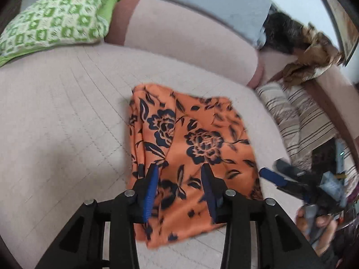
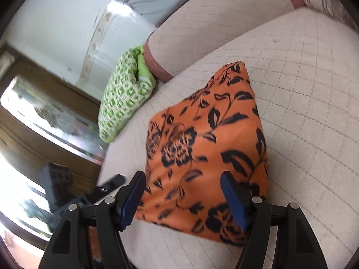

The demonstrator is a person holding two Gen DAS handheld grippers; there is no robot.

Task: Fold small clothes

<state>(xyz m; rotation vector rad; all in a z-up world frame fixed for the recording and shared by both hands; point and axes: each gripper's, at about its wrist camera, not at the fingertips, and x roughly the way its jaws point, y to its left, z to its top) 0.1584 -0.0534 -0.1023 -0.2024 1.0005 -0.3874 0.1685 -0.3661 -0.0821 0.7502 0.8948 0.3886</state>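
Note:
An orange garment with a dark blue flower print [image 1: 195, 139] lies folded into a rough rectangle on the pale quilted seat [image 1: 67, 116]. My left gripper [image 1: 179, 168] hovers over its near edge, blue pads apart, nothing pinched between them. In the right wrist view the same garment [image 2: 208, 143] fills the middle. My right gripper [image 2: 182, 176] stands wide open above its near corner, with the cloth under the pads and not clamped. The right gripper [image 1: 272, 177] also shows at the right of the left wrist view, held by a hand [image 1: 318, 226].
A green-and-white patterned pillow [image 1: 53, 20] lies at the seat's back left. A grey cloth [image 1: 224, 2] hangs over the backrest. A striped cushion [image 1: 300, 116] and a brown-gold fabric [image 1: 311, 62] sit at the right. A wooden frame with glass [image 2: 44, 116] stands beyond the seat's edge.

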